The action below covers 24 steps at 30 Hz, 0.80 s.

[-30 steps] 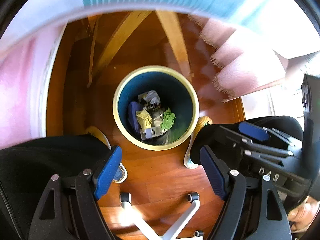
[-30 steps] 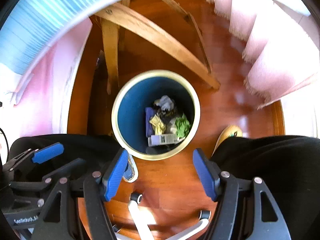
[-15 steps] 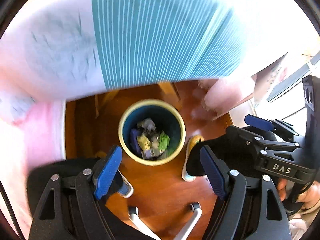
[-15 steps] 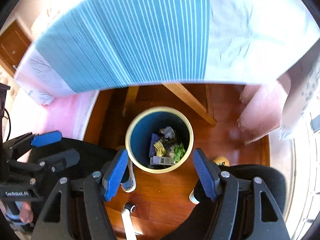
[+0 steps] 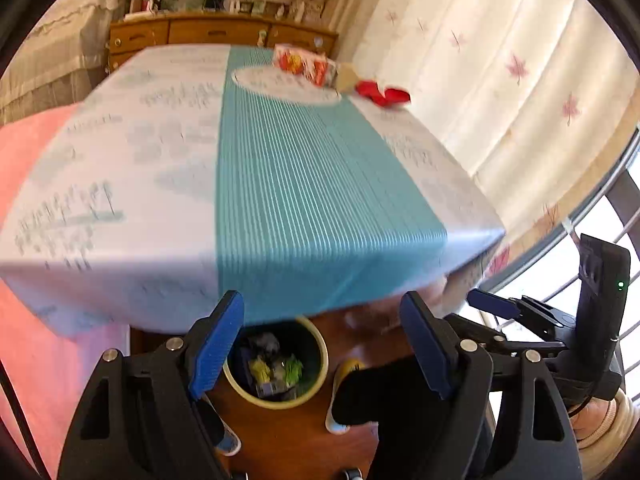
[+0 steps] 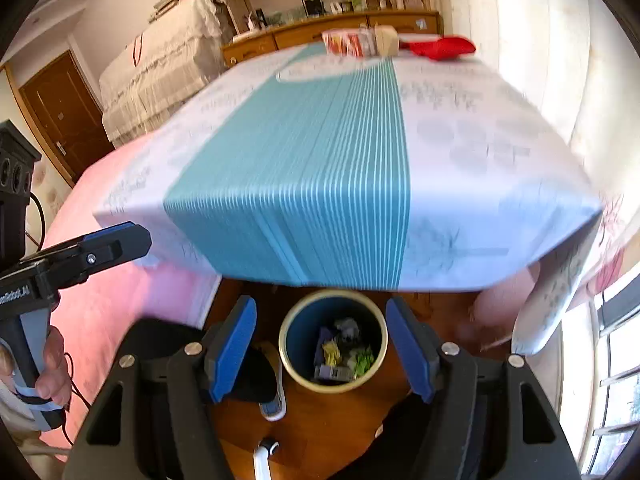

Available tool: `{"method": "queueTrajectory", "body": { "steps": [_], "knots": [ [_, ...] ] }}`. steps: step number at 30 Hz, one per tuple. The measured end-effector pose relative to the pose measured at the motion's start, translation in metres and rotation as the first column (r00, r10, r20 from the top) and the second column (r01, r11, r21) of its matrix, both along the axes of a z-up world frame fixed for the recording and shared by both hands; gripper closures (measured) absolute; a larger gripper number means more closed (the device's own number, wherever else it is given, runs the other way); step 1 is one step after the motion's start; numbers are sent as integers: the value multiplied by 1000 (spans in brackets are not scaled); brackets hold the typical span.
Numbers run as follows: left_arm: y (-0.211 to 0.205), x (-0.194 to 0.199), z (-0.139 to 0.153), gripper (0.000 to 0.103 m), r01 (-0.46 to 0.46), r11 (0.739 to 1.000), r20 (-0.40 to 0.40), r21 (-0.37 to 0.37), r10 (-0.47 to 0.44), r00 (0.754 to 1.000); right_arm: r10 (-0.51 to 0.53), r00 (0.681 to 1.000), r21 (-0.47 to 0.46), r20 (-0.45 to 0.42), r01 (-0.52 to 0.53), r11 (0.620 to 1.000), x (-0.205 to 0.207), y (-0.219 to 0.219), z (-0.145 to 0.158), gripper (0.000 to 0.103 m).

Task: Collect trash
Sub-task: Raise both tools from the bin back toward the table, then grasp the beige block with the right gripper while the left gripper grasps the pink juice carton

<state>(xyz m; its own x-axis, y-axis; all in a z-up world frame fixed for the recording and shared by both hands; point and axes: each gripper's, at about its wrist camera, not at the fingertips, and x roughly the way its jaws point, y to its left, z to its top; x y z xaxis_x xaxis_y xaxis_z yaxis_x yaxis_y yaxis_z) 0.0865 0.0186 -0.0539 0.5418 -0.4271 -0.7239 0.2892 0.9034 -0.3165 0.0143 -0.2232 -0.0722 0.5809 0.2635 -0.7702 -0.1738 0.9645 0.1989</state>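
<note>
A round bin (image 5: 276,405) (image 6: 298,344) with a yellow rim and blue inside stands on the wooden floor under the table's near edge, with several crumpled scraps in it. My left gripper (image 5: 320,308) is open and empty, high above the bin. My right gripper (image 6: 320,308) is also open with nothing between its blue pads. Each shows in the other's view: the right gripper (image 5: 492,306) at right, the left gripper (image 6: 116,240) at left. At the table's far end lie a red-and-white box (image 5: 304,65) (image 6: 348,42), a tan item (image 6: 386,40) and a red wrapper (image 5: 382,94) (image 6: 440,47).
The table (image 5: 160,184) (image 6: 480,152) wears a white cloth with a teal striped band. Pale curtains (image 5: 500,80) hang at right, and a wooden dresser (image 6: 304,36) stands behind. Dark-trousered legs, shoes (image 6: 274,404) and a white chair base (image 6: 262,460) crowd the floor by the bin.
Both grippers rose from just over the bin to above the table's edge and tilted upward. The table top and room came into view; the bin shrank. Jaws stayed wide.
</note>
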Motion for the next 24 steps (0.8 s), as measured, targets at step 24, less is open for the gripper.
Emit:
{"method": "queueTrajectory", "body": {
  "steps": [24],
  "knots": [
    [-47,190,82,24,10,978,100,208,-31,994,-75,986,9,149,75,997,210,-56,84,35]
  ]
}}
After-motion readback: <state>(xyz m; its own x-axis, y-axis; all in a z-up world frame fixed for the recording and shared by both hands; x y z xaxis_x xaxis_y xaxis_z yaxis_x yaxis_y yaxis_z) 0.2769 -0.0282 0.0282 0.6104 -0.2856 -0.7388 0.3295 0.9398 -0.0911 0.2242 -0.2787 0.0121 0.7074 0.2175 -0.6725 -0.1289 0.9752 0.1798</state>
